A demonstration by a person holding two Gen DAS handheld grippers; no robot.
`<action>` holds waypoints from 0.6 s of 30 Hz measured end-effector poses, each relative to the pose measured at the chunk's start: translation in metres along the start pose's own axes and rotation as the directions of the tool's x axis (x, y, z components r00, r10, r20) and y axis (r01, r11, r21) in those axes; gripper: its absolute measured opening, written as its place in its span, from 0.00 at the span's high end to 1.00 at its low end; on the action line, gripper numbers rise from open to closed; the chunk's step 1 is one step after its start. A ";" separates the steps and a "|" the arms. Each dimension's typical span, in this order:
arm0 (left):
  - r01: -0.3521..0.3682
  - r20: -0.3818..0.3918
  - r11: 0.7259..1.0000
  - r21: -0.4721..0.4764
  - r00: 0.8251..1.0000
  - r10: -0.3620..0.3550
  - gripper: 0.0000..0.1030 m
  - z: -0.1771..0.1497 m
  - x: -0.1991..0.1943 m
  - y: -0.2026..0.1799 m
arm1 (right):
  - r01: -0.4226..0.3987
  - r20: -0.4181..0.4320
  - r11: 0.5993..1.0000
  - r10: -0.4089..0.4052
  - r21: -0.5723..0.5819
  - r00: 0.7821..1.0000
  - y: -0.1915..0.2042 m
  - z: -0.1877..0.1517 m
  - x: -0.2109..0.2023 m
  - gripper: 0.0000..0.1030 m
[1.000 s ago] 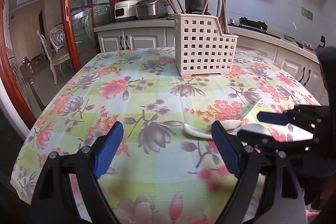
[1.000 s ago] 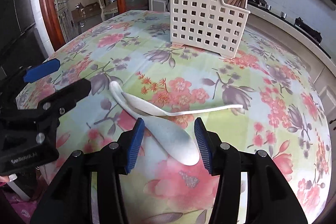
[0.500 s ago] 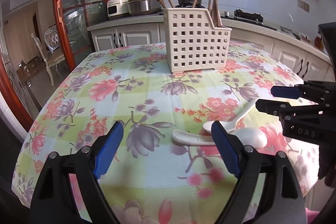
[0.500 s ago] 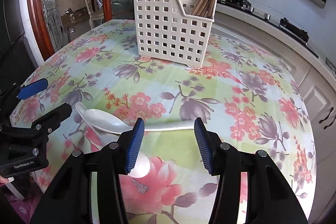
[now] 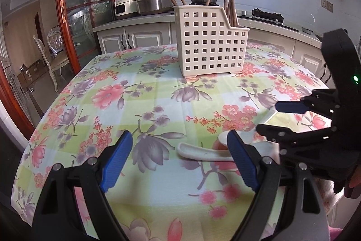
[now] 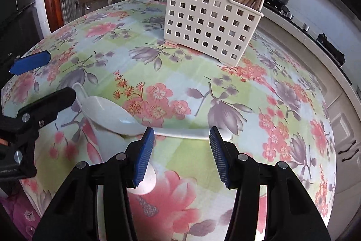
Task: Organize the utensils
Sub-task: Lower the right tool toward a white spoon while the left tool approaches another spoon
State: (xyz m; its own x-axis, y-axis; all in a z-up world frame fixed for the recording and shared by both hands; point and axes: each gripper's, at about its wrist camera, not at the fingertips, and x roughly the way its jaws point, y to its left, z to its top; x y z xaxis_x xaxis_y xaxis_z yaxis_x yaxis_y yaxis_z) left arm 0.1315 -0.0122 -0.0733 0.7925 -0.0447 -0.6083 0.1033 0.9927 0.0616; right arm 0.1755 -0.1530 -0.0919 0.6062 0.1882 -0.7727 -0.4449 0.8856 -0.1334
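Right gripper drew back off 2 white spoons, jaws open, empty; left gripper open too. Crossed handles could slip w/ shallow pinch.

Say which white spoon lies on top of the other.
The crosswise spoon, its handle running across the gap of the open right gripper in that view. Its bowl overlies the handle of the other spoon.
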 end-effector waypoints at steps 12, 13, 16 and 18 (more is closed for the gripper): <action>-0.010 -0.004 1.000 -0.016 1.000 0.010 0.20 0.000 0.001 0.008 | 0.015 -0.049 0.989 -0.008 0.150 0.999 -0.033 0.028 0.031 0.53; -0.009 -0.004 1.000 -0.016 1.000 0.009 0.20 0.001 0.002 0.008 | 0.019 -0.057 0.986 -0.010 0.165 0.998 -0.038 0.026 0.030 0.53; 0.006 -0.012 1.000 0.005 1.000 -0.006 0.20 0.003 0.003 0.004 | 0.048 -0.080 0.981 -0.034 0.190 0.996 -0.049 0.017 0.025 0.54; 0.027 -0.016 0.999 0.031 1.000 -0.026 0.20 0.003 0.003 -0.001 | 0.056 -0.090 0.979 -0.039 0.197 0.995 -0.054 0.009 0.019 0.54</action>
State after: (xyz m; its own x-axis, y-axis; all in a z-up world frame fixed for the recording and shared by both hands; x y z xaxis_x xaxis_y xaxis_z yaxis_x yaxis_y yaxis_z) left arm 0.1359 -0.0141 -0.0726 0.7796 -0.0687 -0.6224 0.1431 0.9872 0.0703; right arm 0.2172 -0.1934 -0.0934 0.5610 0.1146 -0.8199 -0.2718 0.9610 -0.0517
